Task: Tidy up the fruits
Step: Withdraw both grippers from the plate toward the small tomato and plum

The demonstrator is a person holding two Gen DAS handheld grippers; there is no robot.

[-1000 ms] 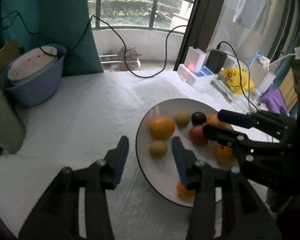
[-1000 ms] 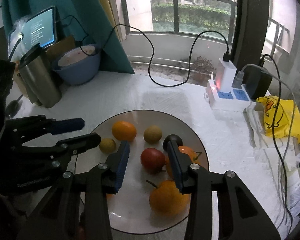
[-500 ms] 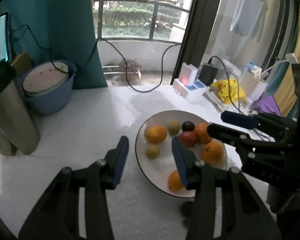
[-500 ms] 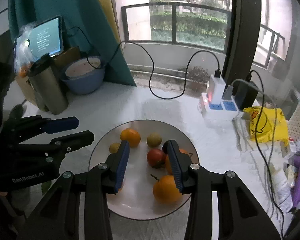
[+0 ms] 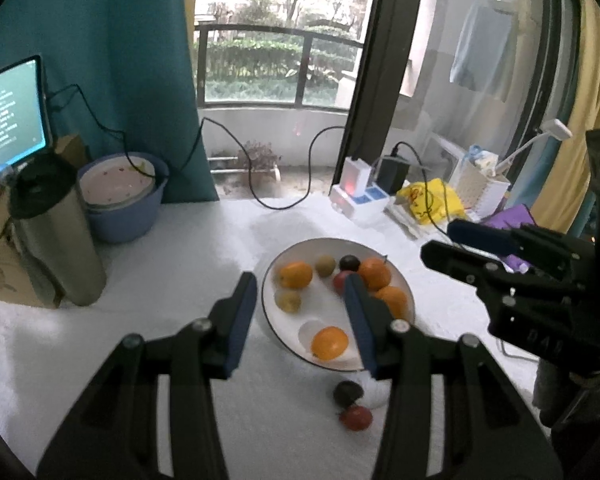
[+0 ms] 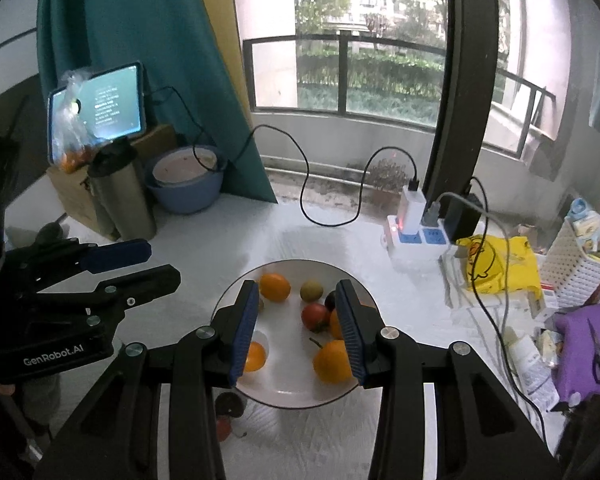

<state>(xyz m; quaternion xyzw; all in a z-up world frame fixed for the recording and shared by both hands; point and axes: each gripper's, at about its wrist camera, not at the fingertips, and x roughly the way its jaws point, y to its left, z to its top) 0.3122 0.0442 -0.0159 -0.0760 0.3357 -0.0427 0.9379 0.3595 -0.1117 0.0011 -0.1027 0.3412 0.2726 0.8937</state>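
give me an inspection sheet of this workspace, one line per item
surface: white cloth covers the table
job's things: plate holds oranges, two small green fruits, a red and a dark fruit; dark fruit and red fruit lie off it
clutter: steel flask, blue basin, yellow bag, white basket
grippers: left gripper and right gripper open, empty, above the plate
cables: black cable runs to power strip
surroundings: tablet, teal curtain, balcony window
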